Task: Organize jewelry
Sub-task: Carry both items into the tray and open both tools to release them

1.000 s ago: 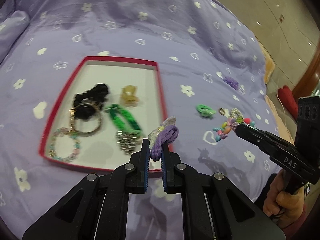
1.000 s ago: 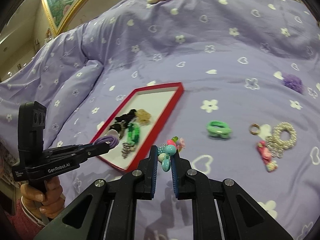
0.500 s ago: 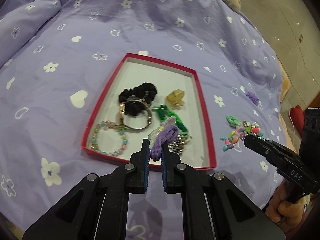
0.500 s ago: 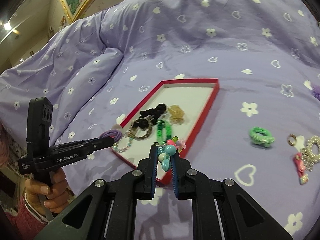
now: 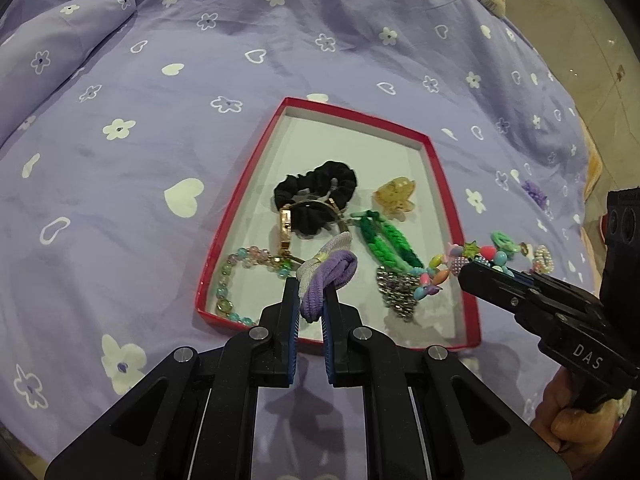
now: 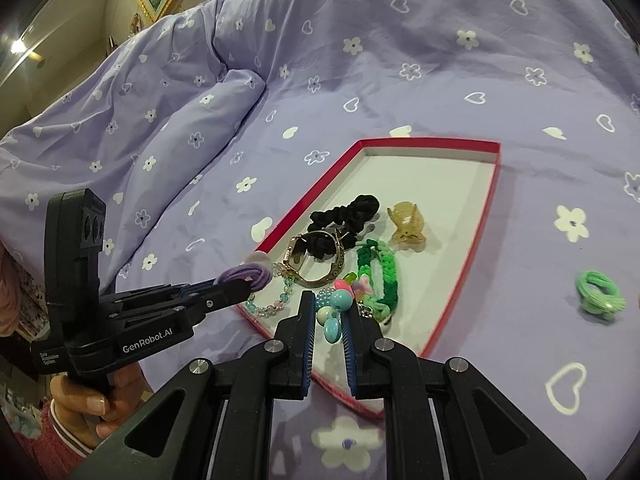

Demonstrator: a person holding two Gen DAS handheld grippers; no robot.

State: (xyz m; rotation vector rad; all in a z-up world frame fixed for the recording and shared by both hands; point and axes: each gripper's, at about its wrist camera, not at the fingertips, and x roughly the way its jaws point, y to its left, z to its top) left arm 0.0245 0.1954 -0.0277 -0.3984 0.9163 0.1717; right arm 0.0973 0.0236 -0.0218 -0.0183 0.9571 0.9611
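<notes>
My left gripper (image 5: 311,285) is shut on a purple hair tie (image 5: 329,280) with a pale bow, hanging over the near edge of the red-rimmed tray (image 5: 436,162). My right gripper (image 6: 329,306) is shut on a colourful bead bracelet (image 6: 335,306), held over the tray's near right side; the same bracelet (image 5: 468,262) dangles from its tip in the left wrist view. Inside the tray lie a black scrunchie (image 5: 318,188), a gold bangle (image 5: 286,228), a pastel bead bracelet (image 5: 240,264), a green braided band (image 5: 390,244), an amber claw clip (image 5: 396,198) and a silver chain piece (image 5: 400,292).
The tray rests on a lilac bedspread (image 5: 160,120) printed with flowers and hearts. A green hair tie (image 6: 598,292) lies on the cover right of the tray, with a pearl ring item (image 5: 542,256) and a purple scrunchie (image 5: 534,190) farther right. A raised fold (image 6: 180,128) sits at left.
Both grippers have travelled toward the tray with their loads. The hair tie now hangs over the tray's near edge, and the bead bracelet has come from the bare cover to above the tray.
</notes>
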